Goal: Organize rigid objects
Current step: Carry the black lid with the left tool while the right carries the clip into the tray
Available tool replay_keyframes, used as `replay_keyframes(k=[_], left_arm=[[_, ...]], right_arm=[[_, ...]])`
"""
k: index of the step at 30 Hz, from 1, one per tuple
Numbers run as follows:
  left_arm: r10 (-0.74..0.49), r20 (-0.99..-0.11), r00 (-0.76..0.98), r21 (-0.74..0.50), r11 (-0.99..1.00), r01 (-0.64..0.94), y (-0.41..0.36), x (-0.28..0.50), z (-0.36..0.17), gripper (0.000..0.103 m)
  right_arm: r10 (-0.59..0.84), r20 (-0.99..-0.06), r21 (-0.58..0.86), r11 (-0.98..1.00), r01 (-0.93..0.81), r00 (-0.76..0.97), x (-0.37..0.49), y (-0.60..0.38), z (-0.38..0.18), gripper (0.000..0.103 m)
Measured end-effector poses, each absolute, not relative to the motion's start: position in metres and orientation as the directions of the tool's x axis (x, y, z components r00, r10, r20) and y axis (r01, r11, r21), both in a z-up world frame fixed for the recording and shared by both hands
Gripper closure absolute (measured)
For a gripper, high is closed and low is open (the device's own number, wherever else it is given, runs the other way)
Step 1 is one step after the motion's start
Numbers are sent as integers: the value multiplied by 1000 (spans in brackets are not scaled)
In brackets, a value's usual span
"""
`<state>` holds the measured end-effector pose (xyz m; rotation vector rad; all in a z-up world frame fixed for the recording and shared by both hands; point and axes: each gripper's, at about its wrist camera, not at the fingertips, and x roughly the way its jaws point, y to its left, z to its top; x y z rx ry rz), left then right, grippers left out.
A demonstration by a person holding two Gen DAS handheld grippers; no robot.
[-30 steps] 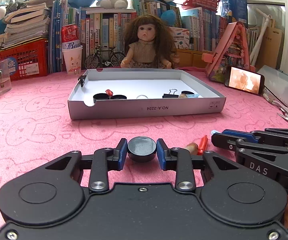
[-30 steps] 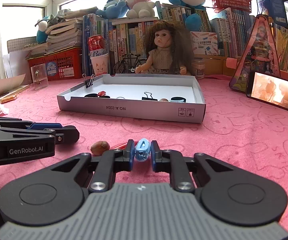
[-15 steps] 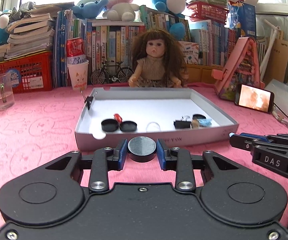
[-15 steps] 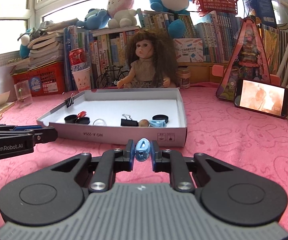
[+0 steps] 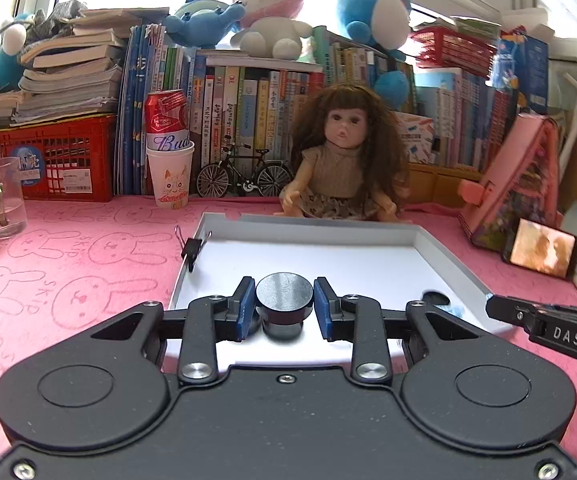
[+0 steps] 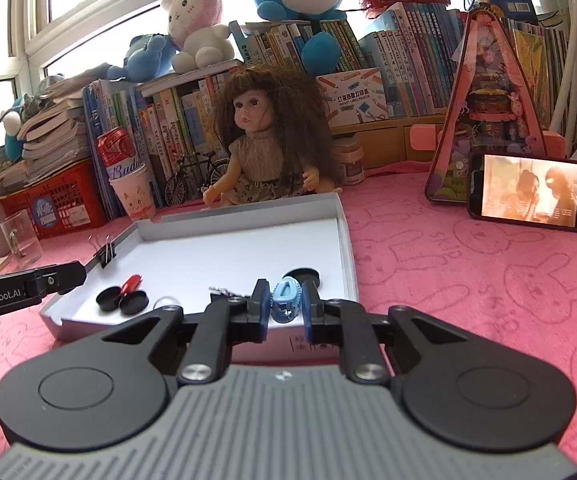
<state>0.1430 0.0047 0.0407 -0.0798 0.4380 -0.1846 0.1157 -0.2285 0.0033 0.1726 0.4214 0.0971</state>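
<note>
Both wrist cameras look forward and slightly down along their fingers, close over the shallow white cardboard tray (image 5: 440, 248) (image 6: 346, 240). Both share the long-haired doll (image 5: 340, 160) (image 6: 268, 144) at twelve o'clock.

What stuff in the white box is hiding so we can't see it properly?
- Left wrist view: the left gripper and its black round cap cover the near floor of the white box; only one black disc peeks out.
- Right wrist view: the right gripper and its blue clip hide most of a metal binder clip.
- Right wrist view: a clear ring is cut off by the gripper body.
</note>
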Motion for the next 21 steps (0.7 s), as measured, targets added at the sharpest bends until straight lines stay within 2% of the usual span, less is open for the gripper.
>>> replay_keyframes(k=[5,13,21], left_arm=[[-185,-429,884,-127,981,144,-2,174,39,73],[-183,-461,868,-130,982,138,-15,209,27,73],[-159,-496,854,-88,987,133,-26,229,14,73]], right_arm=[[146,-403,223,973,-57,903,142,-230,5,83],[248,-388,318,940,-123,888,177,-235,-3,83],[243,-429,329,939,-100,870,199,-229,-12,83]])
